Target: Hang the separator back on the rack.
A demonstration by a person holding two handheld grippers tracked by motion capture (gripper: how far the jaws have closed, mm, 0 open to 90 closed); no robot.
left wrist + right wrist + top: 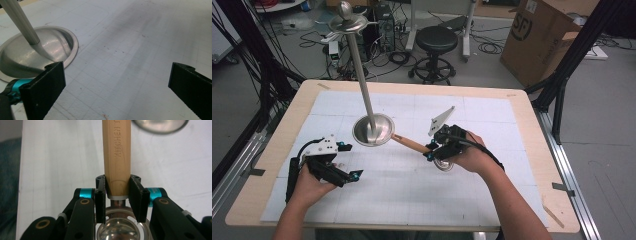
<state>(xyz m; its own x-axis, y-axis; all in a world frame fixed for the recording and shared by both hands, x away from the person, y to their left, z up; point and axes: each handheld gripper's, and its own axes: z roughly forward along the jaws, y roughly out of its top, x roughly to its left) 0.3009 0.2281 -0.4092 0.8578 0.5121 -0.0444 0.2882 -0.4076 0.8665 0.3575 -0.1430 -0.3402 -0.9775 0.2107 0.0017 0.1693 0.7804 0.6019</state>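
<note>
Resting low at about eight o'clock on the desk [277,150], the left tongs [354,175] are held in the person's left hand [309,187] with their tips aimed toward three o'clock. In the left gripper view the two black jaws stand wide apart with nothing between them, above the white gridded mat [130,62] that covers the desk.

Just beside them, toward one o'clock, a metal stand [373,129] sits on the mat: a round domed base with a slim pole rising to a small disc and ball at twelve o'clock. In the left gripper view its base [30,57] lies close behind the left jaw, apart from it.

Right of the stand, the right tongs [430,151] are gripped by the right hand [469,157] near the desk's centre, tips pointing toward ten o'clock. They are clamped on the wooden handle [117,157] of a kitchen tool, near its metal collar; the handle runs on toward the stand's base and ends just beside it. The tool's shiny round metal head [120,227] sits below the jaws in the right gripper view.

Beyond the desk, at twelve o'clock, stands a black stool [436,42]; at one o'clock, a cardboard box [542,35].
</note>
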